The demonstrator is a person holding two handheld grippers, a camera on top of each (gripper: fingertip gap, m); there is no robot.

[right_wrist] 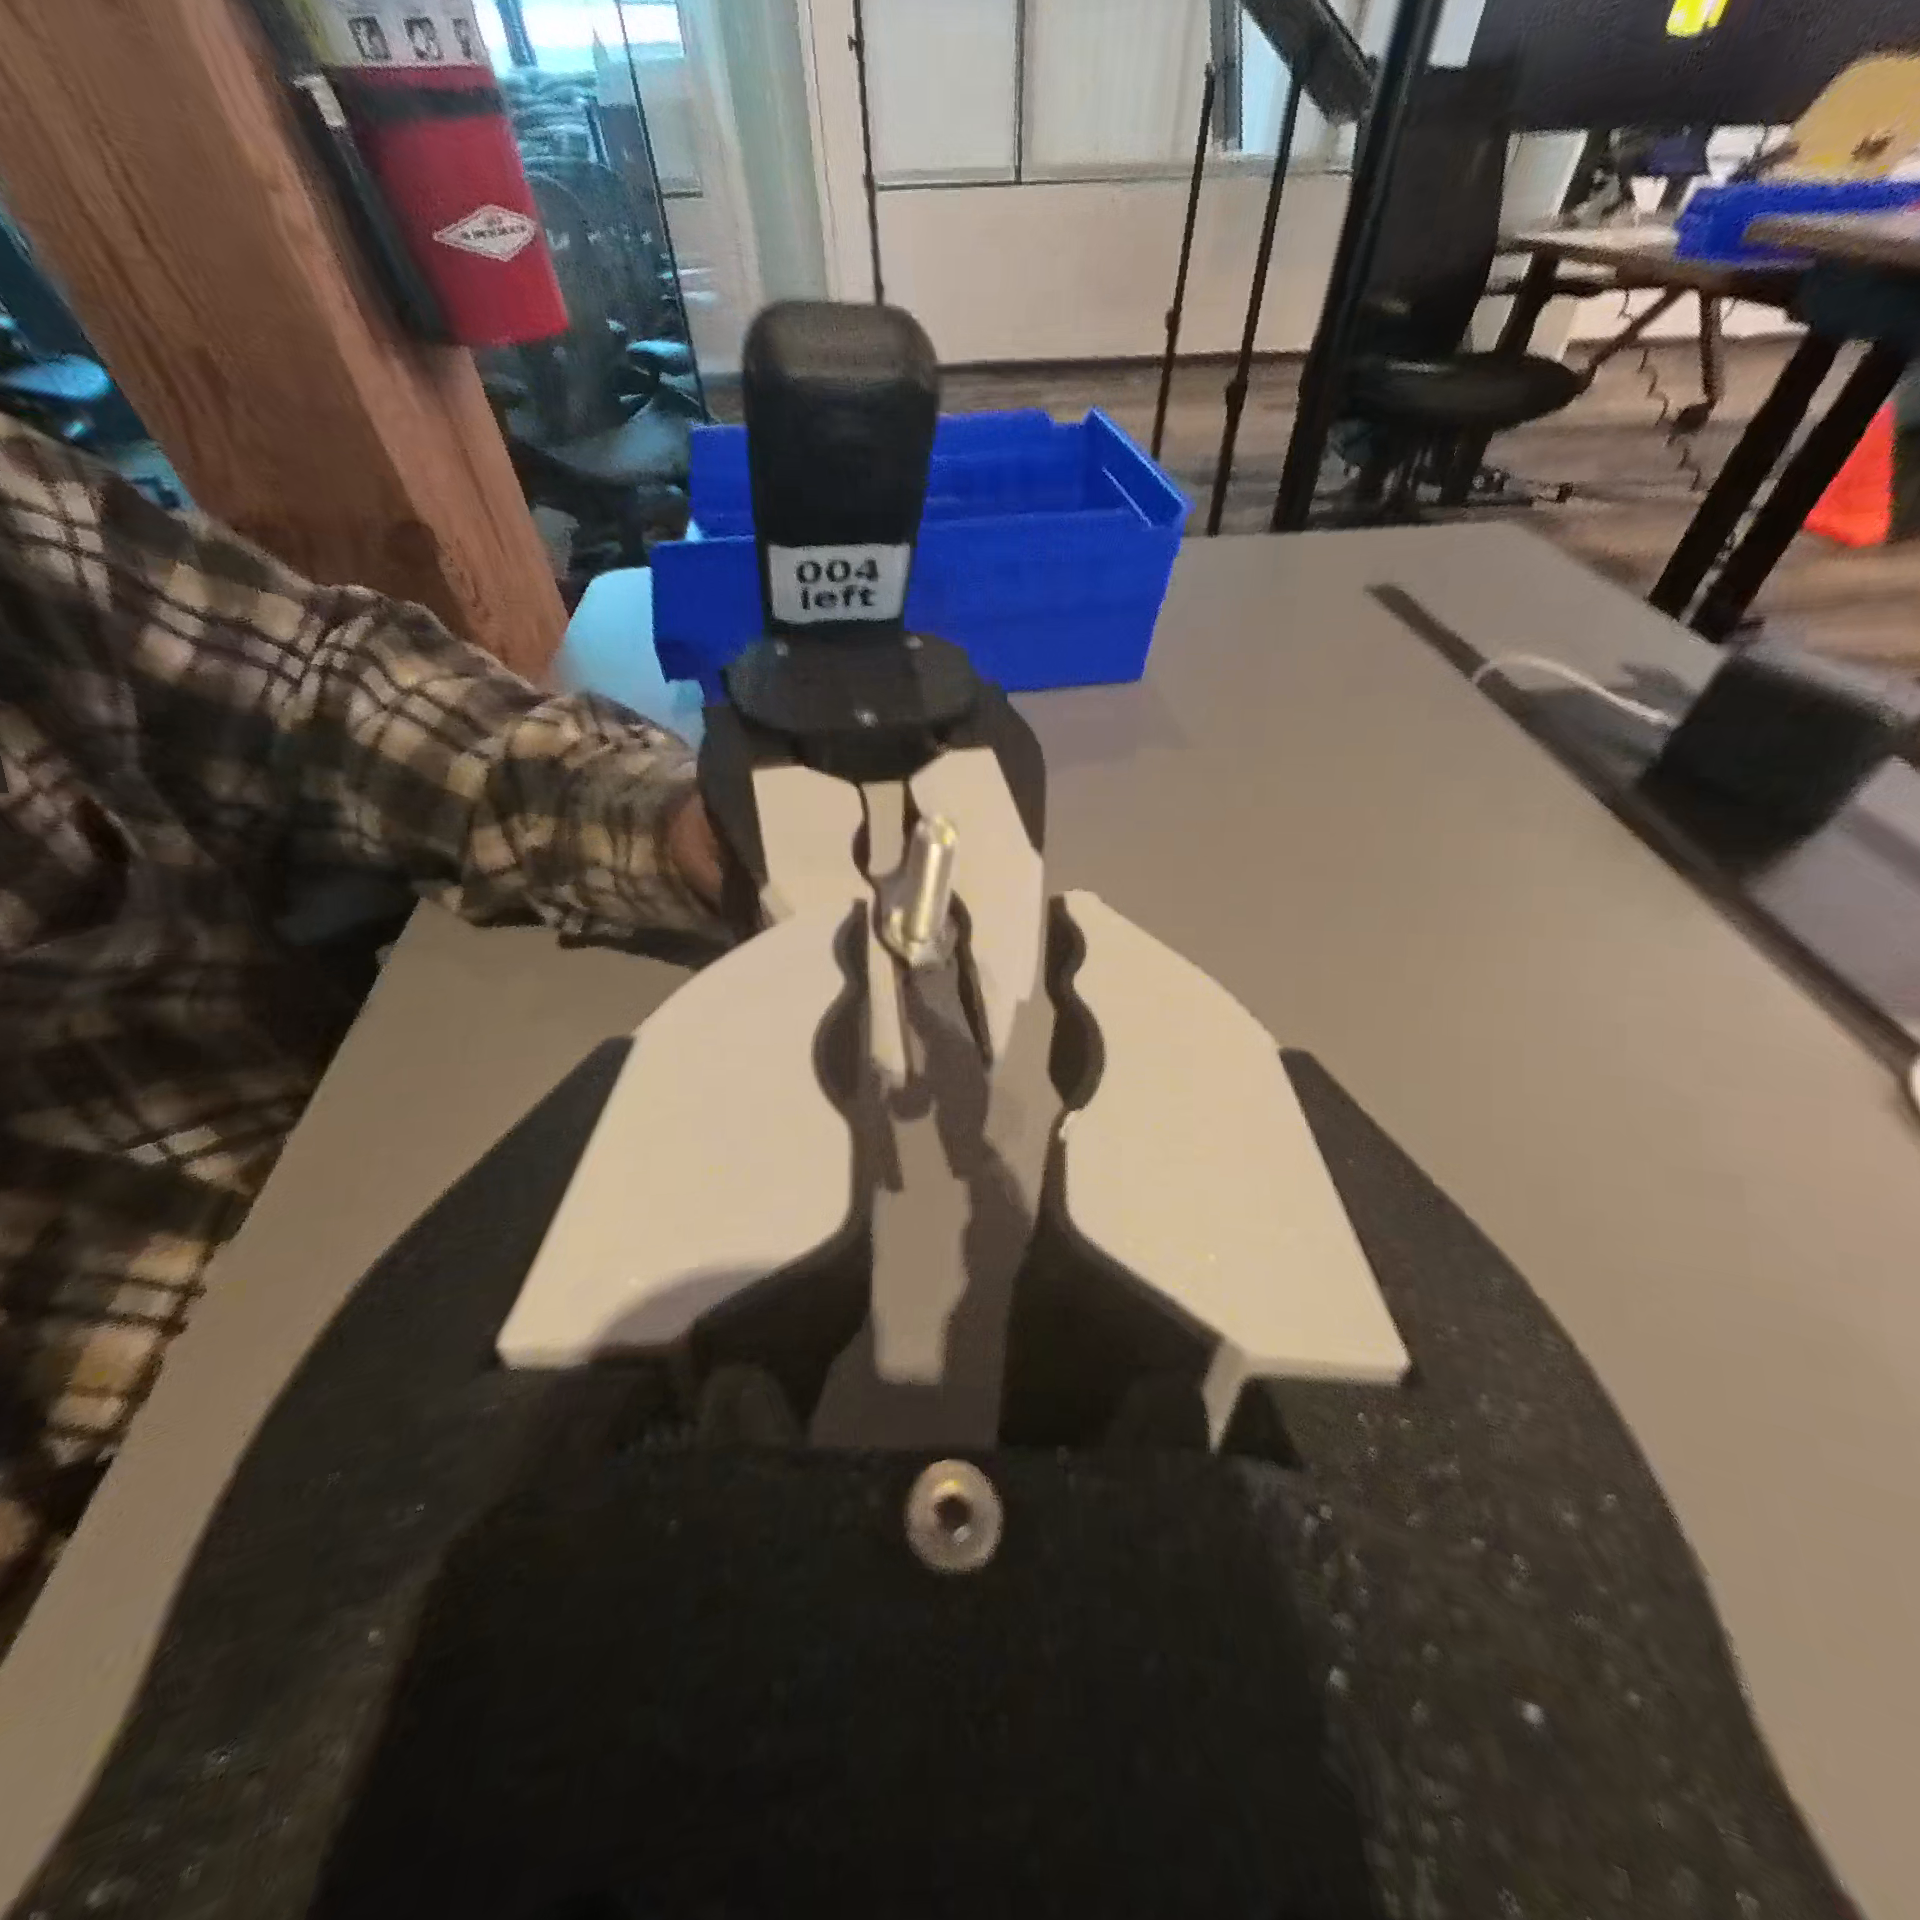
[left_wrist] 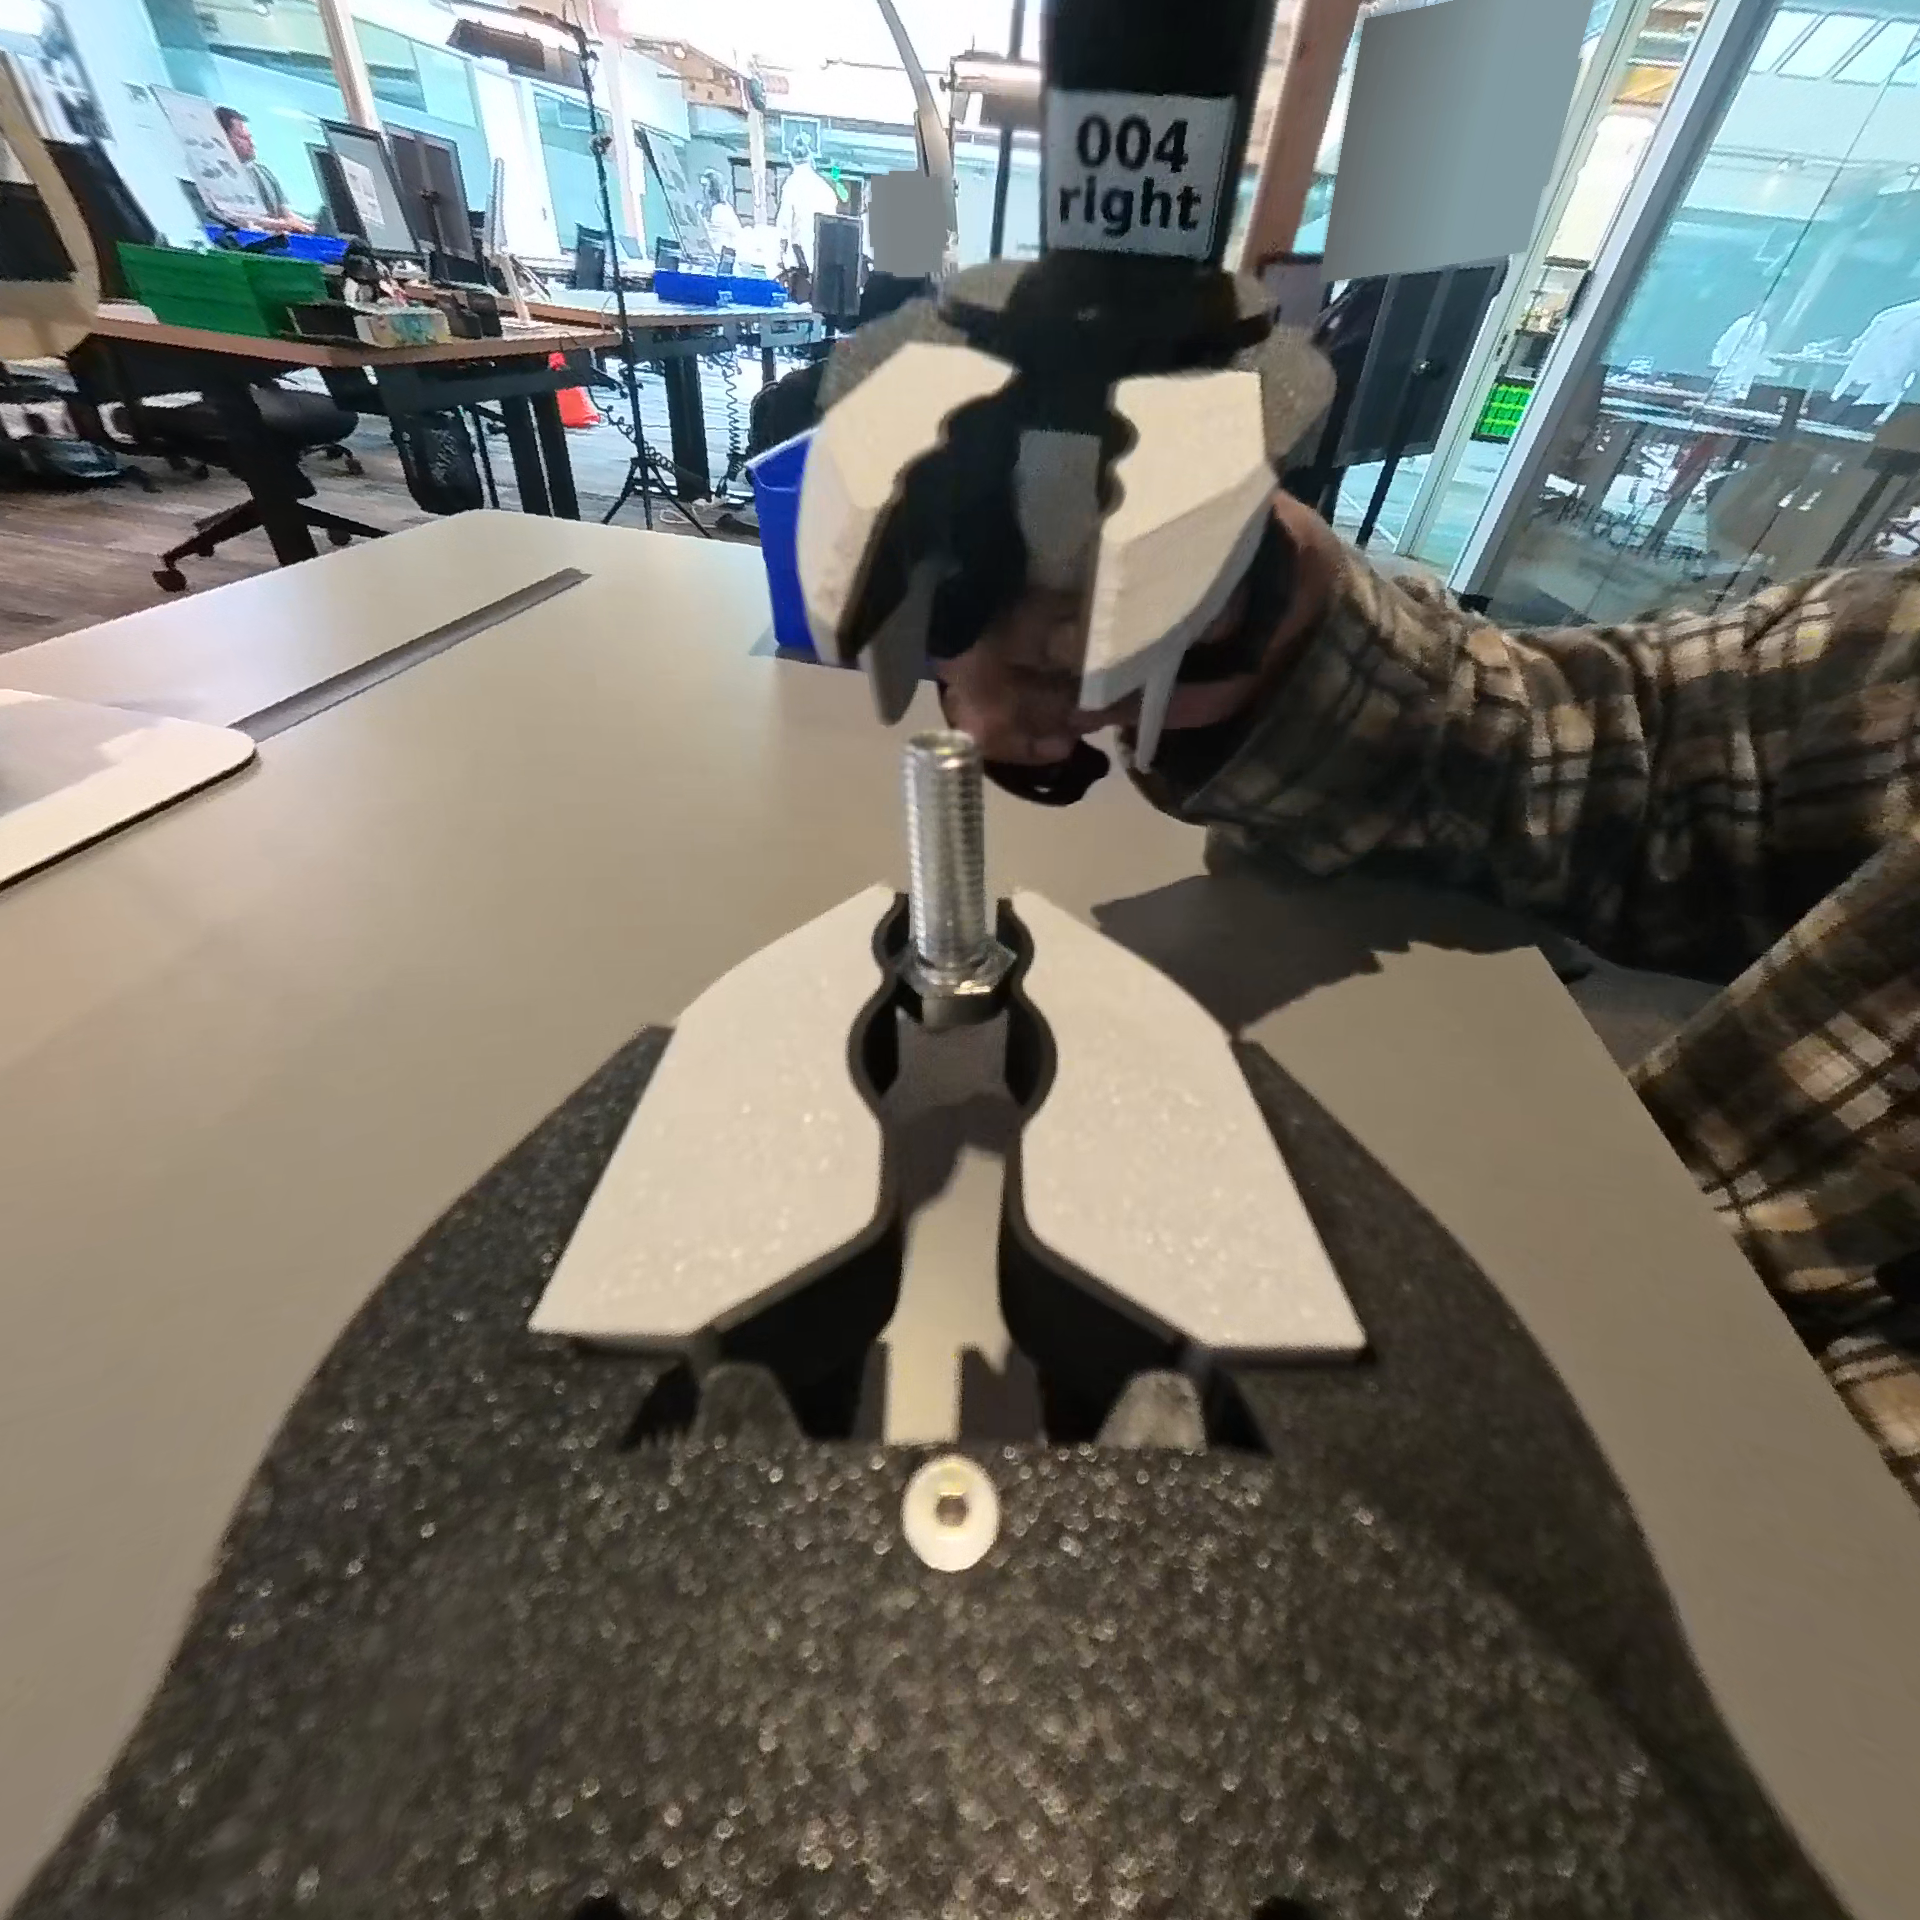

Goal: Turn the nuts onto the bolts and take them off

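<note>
A silver threaded bolt (left_wrist: 943, 831) stands upright with its hex head down. My left gripper (left_wrist: 951, 920) is shut on the bolt's head and holds it over the grey table (left_wrist: 416, 935). My right gripper (left_wrist: 1013, 696) hangs open just above and behind the bolt's top end, with nothing between its fingers. In the right wrist view my right gripper (right_wrist: 961, 914) is open, and the bolt (right_wrist: 925, 873) shows beyond its tips, held in the left gripper (right_wrist: 909, 940). I see no nut in either view.
A blue bin (right_wrist: 1039, 561) stands at the table's far edge; it also shows in the left wrist view (left_wrist: 779, 540). A white board (left_wrist: 104, 769) lies at the left. A black box (right_wrist: 1766, 748) with a cable sits at the right. Plaid sleeves (left_wrist: 1558, 779) reach in. The tips of one gripper are about 5 centimetres away from the tips of the other.
</note>
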